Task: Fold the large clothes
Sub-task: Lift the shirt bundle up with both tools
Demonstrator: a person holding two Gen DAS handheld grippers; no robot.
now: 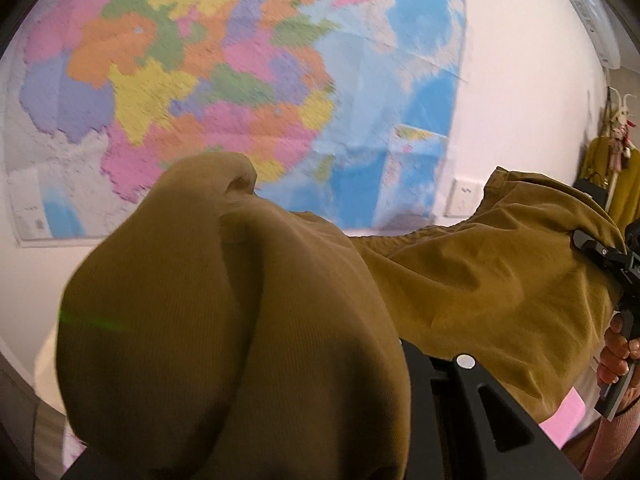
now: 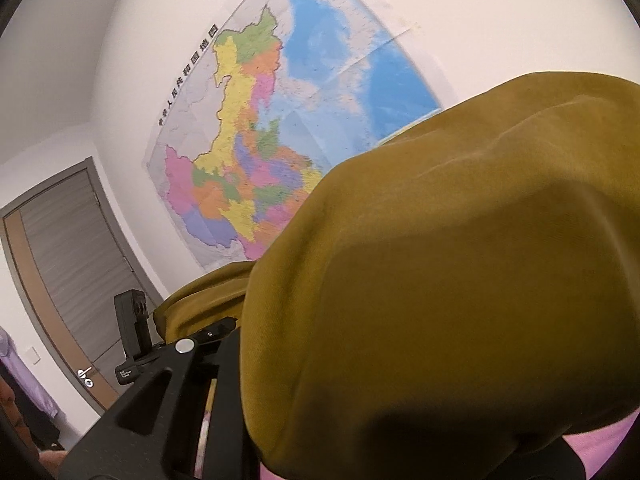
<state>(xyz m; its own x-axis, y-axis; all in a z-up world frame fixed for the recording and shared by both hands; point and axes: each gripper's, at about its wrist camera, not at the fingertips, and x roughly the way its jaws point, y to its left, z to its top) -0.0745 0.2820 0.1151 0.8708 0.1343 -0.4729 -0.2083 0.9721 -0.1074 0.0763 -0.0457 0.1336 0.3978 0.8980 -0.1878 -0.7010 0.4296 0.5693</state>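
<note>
A large mustard-brown corduroy garment (image 1: 480, 280) hangs stretched between both grippers, raised in front of the wall. In the left wrist view a bunched fold of it (image 1: 224, 320) drapes over my left gripper and hides the tips; only one black finger (image 1: 464, 364) shows. At the right edge my right gripper (image 1: 584, 242), held by a hand (image 1: 616, 356), is clamped on the cloth's far edge. In the right wrist view the garment (image 2: 440, 280) covers most of the frame. My left gripper (image 2: 218, 326) bites its other end beyond the black finger (image 2: 184, 348).
A big coloured map (image 1: 240, 80) fills the white wall, with a socket (image 1: 464, 198) beside it. A grey door (image 2: 68, 264) stands at the left. A coat stand with a yellow garment (image 1: 616, 168) is at the right. A pink surface (image 1: 564, 416) lies below.
</note>
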